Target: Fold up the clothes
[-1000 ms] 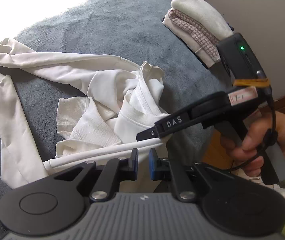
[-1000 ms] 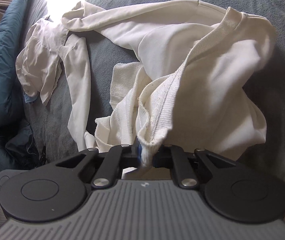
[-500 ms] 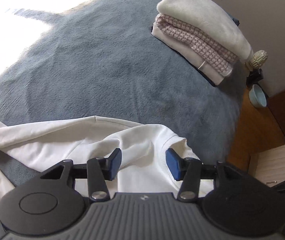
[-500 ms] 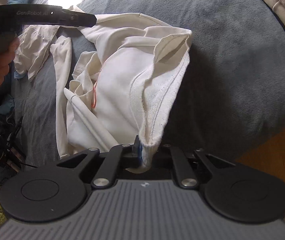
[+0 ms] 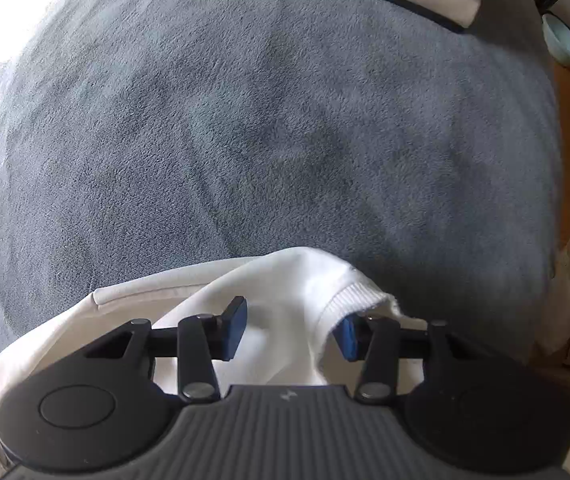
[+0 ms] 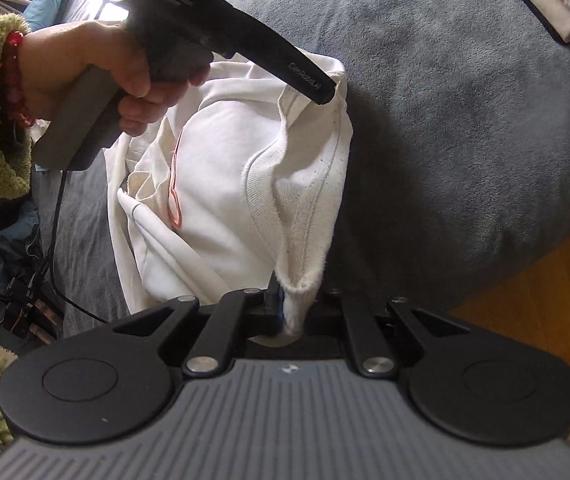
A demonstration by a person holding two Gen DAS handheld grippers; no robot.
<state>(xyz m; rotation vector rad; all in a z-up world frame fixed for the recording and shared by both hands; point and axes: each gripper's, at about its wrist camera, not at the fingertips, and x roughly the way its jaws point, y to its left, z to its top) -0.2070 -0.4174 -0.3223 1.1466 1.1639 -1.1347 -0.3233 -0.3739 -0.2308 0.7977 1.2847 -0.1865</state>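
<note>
Clearly early going: bed with folded stack at its far corner, white sweatshirt bunched near the edge, unfolded. Right gripper clamped on its hem; left gripper wide open around the ribbed edge.

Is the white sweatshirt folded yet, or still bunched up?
Still bunched. The white sweatshirt hangs in loose creases between the right gripper, shut on its ribbed edge, and the open left gripper, above the grey blanket.
</note>
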